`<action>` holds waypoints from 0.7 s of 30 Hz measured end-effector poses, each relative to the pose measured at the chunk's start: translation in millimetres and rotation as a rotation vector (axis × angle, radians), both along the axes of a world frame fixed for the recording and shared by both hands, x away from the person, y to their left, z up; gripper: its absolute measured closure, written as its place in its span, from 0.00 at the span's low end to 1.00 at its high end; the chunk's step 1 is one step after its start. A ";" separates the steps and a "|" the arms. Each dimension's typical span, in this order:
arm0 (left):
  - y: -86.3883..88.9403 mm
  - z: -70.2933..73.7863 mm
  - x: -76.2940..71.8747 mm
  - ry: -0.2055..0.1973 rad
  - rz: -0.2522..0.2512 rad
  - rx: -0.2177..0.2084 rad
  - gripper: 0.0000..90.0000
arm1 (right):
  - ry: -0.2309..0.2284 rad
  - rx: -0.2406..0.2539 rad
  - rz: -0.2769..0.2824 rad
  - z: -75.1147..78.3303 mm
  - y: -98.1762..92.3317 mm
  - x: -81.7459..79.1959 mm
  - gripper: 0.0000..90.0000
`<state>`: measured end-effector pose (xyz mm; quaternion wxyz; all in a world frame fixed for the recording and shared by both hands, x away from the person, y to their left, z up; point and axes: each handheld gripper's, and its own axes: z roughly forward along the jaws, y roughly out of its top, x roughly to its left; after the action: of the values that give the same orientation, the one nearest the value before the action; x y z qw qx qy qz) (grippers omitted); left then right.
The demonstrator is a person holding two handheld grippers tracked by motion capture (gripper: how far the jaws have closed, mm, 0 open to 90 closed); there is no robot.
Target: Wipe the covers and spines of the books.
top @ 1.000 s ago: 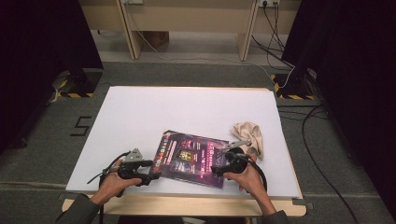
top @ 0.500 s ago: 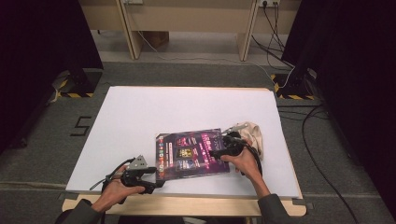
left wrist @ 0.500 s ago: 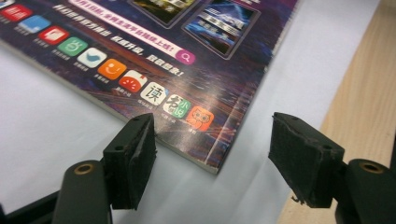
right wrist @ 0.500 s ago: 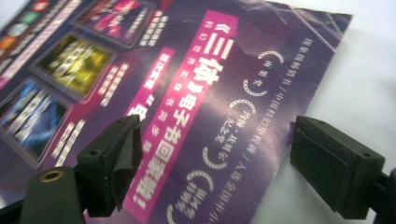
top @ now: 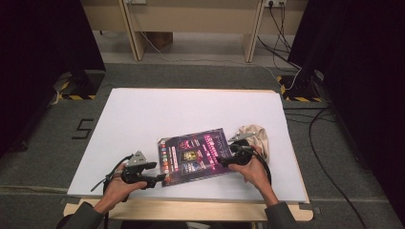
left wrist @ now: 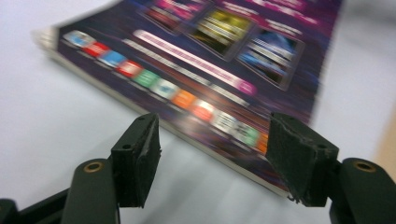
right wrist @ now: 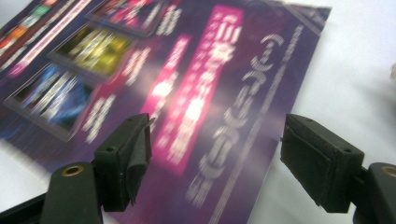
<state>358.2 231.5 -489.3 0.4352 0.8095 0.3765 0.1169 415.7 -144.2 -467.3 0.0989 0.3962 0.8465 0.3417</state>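
Note:
A purple magazine (top: pixel 193 155) with a glossy cover lies flat on the white table (top: pixel 191 114), its right end angled away from me. My left gripper (top: pixel 160 178) rests on the table at the magazine's near left corner. In the left gripper view its jaws (left wrist: pixel 217 161) stand open, and the magazine's edge (left wrist: pixel 154 88) runs just beyond the pads without touching them. My right gripper (top: pixel 220 161) hovers over the magazine's right end. Its jaws (right wrist: pixel 215 158) have just been closing a little and are still wide apart above the cover (right wrist: pixel 187 93), gripping nothing.
A crumpled beige cloth (top: pixel 255 136) lies on the table just right of the magazine, behind my right hand. The table's wooden front edge (top: pixel 191 210) runs close under both hands. Cables (top: pixel 329 124) trail on the floor to the right.
The magazine has swung round, its right end now farther from me. My right gripper moved away from me, then back a little. The left gripper has hardly moved.

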 end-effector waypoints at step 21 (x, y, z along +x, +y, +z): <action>3.4 -5.5 91.3 -0.062 0.112 0.028 0.37 | -0.034 -0.130 0.026 -15.1 -2.7 -42.6 0.26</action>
<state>449.5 234.8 -494.9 0.4279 0.7892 0.4059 0.1714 373.0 -146.9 -482.4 0.1342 0.3719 0.8701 0.2942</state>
